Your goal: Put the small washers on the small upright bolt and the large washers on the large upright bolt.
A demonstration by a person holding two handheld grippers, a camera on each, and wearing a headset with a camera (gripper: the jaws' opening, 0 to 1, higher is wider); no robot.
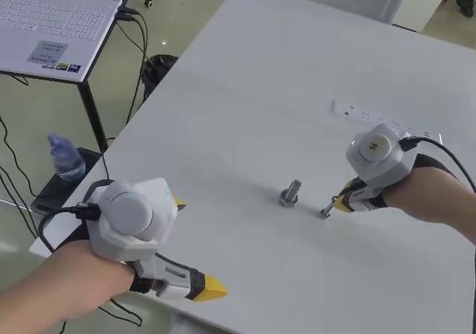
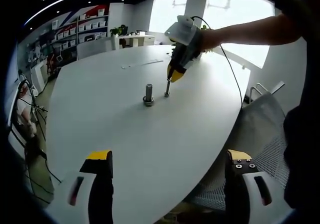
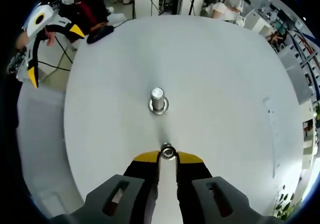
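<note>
The right gripper (image 3: 168,157), nearly closed, nips the small silver steel upright bolt (image 1: 326,212) at 4 o'clock of the large silver steel upright bolt (image 1: 290,193), a light, rigid, slippery part likely best held across its shank, while the left gripper (image 2: 169,155) gapes empty.

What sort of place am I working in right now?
Probably an office or lab workroom: a big white table, a laptop on a stand beside it, and shelves of bins along the far wall.
</note>
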